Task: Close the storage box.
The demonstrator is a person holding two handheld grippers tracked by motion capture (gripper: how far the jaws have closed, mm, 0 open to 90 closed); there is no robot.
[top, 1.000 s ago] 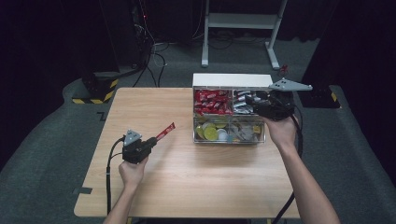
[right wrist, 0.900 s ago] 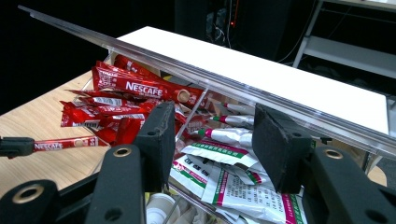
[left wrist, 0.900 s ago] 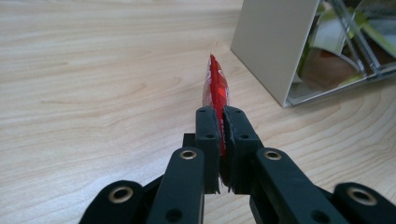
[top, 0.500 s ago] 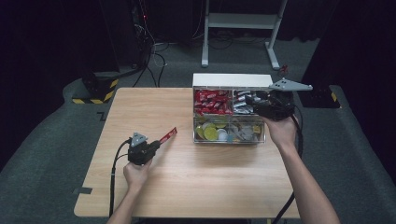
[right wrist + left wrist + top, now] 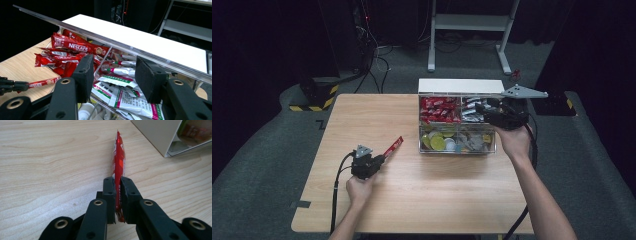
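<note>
The left gripper (image 5: pixel 379 159), pinching a red coffee stick (image 5: pixel 119 167), has moved nearer the table's front edge (image 5: pixel 412 231). The right gripper (image 5: pixel 113 77) stays open, probably over the organizer box (image 5: pixel 460 86).

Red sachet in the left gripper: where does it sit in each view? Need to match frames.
High view: red sachet left of centre, sticking out from the left gripper toward the clear box.
Left gripper view: centre, edge-on, pinched between the black fingers.
Right gripper view: far lower left, lying low over the table.
Shared landmark: the clear box, at the top right corner in the left gripper view, close up in the right gripper view.
</note>
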